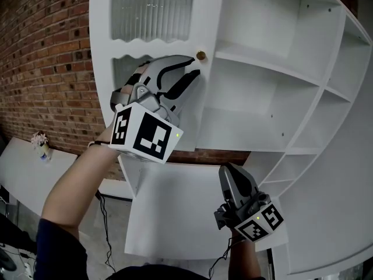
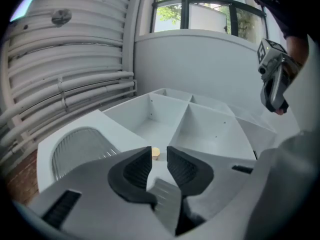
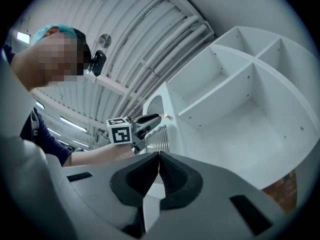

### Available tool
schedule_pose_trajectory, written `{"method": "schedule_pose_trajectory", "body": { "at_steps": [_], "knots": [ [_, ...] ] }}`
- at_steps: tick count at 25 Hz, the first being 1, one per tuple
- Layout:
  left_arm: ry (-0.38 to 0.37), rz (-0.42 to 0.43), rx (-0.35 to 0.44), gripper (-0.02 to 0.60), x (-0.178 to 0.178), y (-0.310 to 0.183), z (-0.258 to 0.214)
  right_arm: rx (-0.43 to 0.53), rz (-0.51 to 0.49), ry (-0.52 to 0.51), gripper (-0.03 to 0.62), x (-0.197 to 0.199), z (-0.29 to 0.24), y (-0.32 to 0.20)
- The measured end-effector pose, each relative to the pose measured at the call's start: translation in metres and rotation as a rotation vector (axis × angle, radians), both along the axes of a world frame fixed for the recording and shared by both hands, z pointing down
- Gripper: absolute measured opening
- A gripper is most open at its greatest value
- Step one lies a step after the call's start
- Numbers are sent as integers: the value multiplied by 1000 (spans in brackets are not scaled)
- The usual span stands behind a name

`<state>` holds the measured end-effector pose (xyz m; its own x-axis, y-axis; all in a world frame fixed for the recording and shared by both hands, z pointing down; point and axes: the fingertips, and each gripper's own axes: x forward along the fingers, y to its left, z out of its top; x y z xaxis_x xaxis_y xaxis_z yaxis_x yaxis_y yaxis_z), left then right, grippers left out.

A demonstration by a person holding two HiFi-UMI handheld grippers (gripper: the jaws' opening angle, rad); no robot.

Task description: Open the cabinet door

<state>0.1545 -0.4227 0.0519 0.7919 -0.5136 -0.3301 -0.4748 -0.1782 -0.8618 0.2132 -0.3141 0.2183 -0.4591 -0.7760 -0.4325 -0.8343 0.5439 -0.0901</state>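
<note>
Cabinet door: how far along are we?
Done: the white cabinet door with ribbed glass stands swung out, white shelves exposed. In hand: the left gripper is open, the brass knob just beyond its tips, not gripped. Left: perhaps swinging wider, if anything; the right gripper is shut, empty.

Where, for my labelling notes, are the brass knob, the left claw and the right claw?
brass knob [image 1: 200,55], head view, on its round face.
left claw [image 2: 159,150], left gripper view, gap midway between its open tips.
right claw [image 3: 159,156], right gripper view, where its shut tips meet.
</note>
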Motion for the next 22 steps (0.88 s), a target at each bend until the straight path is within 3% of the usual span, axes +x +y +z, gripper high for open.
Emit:
{"method": "schedule_pose_trajectory", "body": {
  "at_steps": [12,22],
  "knots": [
    [-192,-156,58,121,26,-29,-16,0,-3,-35,26,15,6,5],
    [-216,-198,38,93,28,-39,-14,-7,-2,-52,26,23,11,6]
  ]
}}
